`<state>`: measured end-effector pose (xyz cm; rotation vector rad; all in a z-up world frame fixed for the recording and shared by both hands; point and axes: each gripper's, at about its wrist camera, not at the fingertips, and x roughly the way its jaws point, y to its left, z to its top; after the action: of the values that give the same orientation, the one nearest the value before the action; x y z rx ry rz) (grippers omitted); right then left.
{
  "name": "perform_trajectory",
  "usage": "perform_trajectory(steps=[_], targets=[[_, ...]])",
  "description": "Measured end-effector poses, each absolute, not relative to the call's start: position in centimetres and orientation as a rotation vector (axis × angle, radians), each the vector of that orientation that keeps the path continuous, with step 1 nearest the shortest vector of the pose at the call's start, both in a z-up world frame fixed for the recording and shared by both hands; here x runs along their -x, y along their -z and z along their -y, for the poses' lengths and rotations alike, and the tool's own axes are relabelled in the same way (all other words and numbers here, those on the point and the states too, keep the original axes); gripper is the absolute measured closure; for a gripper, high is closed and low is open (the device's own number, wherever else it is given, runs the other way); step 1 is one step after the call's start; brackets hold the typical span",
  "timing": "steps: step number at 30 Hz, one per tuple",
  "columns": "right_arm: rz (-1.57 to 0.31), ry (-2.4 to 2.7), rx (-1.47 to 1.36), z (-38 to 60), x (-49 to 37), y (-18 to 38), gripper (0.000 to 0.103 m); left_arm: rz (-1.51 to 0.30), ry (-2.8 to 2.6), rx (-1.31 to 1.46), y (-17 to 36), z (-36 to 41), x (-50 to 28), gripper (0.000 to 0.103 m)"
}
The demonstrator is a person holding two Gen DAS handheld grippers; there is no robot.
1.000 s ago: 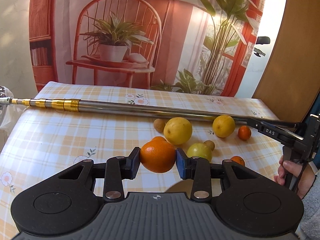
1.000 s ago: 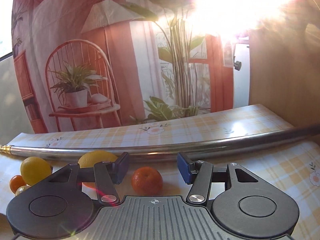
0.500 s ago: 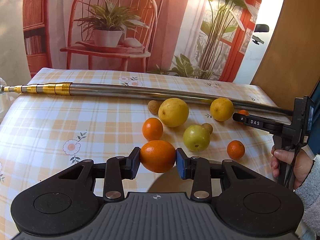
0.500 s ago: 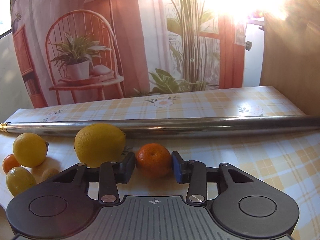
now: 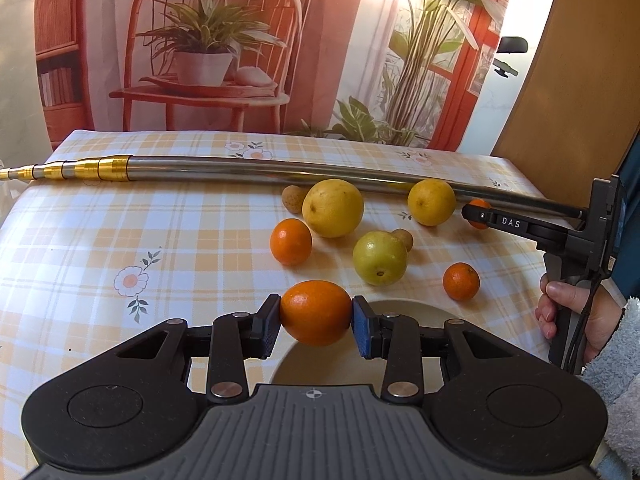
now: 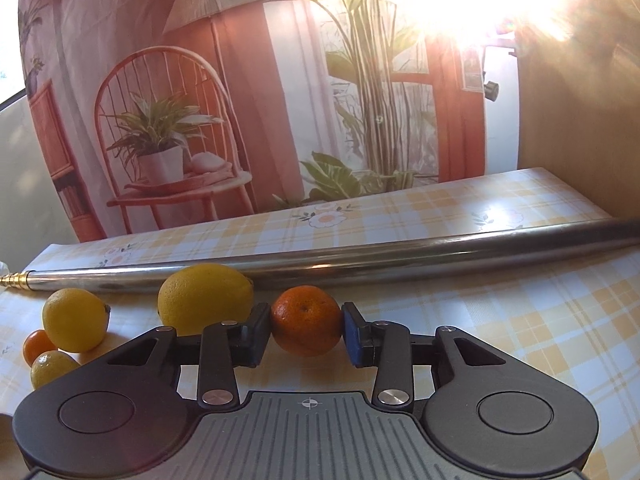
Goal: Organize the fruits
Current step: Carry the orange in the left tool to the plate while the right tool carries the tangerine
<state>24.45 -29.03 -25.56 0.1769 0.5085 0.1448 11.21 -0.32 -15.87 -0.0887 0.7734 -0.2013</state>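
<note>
So far nothing that I can see is sorted: my left tongs (image 5: 316, 326) are clenched on an orange (image 5: 316, 312), held above a pale plate (image 5: 404, 310) whose rim shows just beneath, so that one looks close to being placed. My right tongs (image 6: 306, 334) sit around a mandarin (image 6: 307, 320), pads on both its sides; I judge them gripping it, low over the surface (image 6: 520, 320), just in front of the steel pole (image 6: 360, 260). Left loose on the surface are two big lemons (image 5: 333, 208), a green lemon (image 5: 380, 258), a small orange (image 5: 291, 241), another mandarin (image 5: 461, 281) and two brown fruits (image 5: 294, 199). Whether the plate already holds anything I cannot tell, my tongs hide most of it. Most of the job is still ahead
</note>
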Motion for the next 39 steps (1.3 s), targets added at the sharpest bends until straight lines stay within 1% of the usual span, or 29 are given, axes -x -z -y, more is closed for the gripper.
perform_trajectory(steps=[11, 20, 26, 34, 39], targets=[[-0.537, -0.097, -0.174, 28.8, -24.1, 25.3, 0.068, -0.793, 0.219, 0.117, 15.8, 0.0, -10.5, 0.063], [-0.535, -0.121, -0.242, 28.8, -18.4, 23.5, 0.068, -0.813, 0.256, 0.129, 16.1, -0.2, -9.3, 0.063], [-0.54, -0.181, -0.19, 27.0, -14.7, 22.3, 0.068, -0.823, 0.268, 0.122, 16.2, 0.0, -8.8, 0.063], [-0.569, -0.306, -0.002, 21.2, -11.3, 21.9, 0.068, -0.88, 0.274, 0.161, 17.3, -0.4, -8.5, 0.063], [-0.599, -0.364, -0.003, 19.3, -10.2, 22.0, 0.068, -0.887, 0.266, 0.162, 17.7, -0.6, -8.2, 0.063]])
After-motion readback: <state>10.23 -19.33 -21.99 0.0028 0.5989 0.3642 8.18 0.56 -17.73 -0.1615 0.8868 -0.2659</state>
